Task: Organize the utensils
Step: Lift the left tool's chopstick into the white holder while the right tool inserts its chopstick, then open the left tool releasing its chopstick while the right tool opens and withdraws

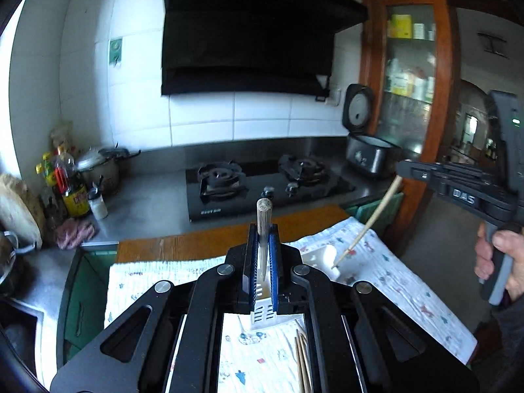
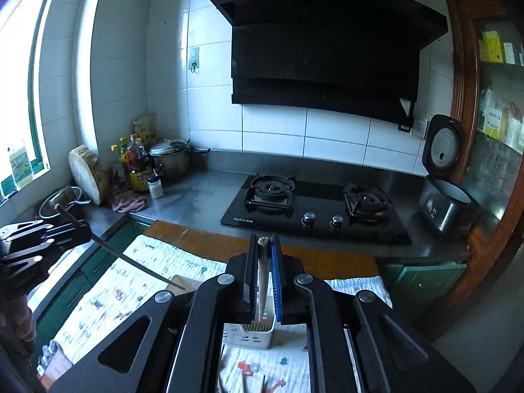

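Observation:
My left gripper (image 1: 262, 255) is shut on a wooden chopstick (image 1: 263, 226) that stands upright, its tip over the white slotted utensil holder (image 1: 260, 314). My right gripper (image 2: 263, 271) is shut on another chopstick (image 2: 263, 281), its lower end in the white holder (image 2: 257, 332). In the left wrist view the right gripper (image 1: 402, 172) holds its chopstick (image 1: 370, 222) slanting down into the holder's far part (image 1: 322, 257). In the right wrist view the left gripper (image 2: 82, 229) shows at left with its chopstick (image 2: 131, 260). Loose chopsticks (image 1: 303, 363) lie on the patterned cloth (image 1: 409, 288).
The cloth covers a wooden board (image 1: 203, 239) in front of a steel counter with a black two-burner gas stove (image 2: 314, 208). An open rice cooker (image 2: 447, 196) stands at right. Bottles (image 2: 136, 167), a pot (image 2: 170, 159) and a round chopping block (image 2: 90, 173) stand at back left.

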Motion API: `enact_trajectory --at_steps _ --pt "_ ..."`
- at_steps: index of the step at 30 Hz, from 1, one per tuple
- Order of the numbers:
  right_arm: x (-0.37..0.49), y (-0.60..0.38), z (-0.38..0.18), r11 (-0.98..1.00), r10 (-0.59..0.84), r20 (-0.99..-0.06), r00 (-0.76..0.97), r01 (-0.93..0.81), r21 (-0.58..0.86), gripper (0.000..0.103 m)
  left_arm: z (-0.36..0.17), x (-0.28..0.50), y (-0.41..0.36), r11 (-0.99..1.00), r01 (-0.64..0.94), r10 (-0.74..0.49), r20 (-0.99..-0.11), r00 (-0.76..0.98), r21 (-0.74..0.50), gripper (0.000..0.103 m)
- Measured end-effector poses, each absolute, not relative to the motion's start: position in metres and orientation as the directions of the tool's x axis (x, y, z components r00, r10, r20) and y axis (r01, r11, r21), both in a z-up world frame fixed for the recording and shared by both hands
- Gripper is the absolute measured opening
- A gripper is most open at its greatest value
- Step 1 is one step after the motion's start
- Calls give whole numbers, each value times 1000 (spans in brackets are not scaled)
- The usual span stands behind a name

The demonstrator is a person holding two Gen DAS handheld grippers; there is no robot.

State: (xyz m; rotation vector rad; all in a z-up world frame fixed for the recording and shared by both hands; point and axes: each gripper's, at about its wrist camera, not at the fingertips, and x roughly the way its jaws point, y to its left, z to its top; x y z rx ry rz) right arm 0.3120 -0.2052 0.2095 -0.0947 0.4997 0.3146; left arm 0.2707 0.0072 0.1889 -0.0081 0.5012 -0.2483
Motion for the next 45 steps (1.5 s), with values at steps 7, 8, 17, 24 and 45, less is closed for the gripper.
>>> enact_trajectory --at_steps 7,8,17,24,45 --pt "339 -201 178 948 270 -541 797 -319 4 8 154 304 11 977 202 -208 -556 805 -72 5" --pt "341 -200 174 948 268 -549 792 -317 5 8 149 308 11 976 203 -209 -567 797 -75 5" --pt "356 -200 137 957 236 -603 762 -291 6 8 111 329 17 980 183 -192 -637 746 -82 6" --pt "360 -205 129 960 231 -611 757 -281 15 11 102 332 25 977 173 -210 -651 730 -121 9" --pt "186 -246 85 934 323 -570 756 -351 64 38 100 182 34 970 167 -239 -556 796 -178 28"
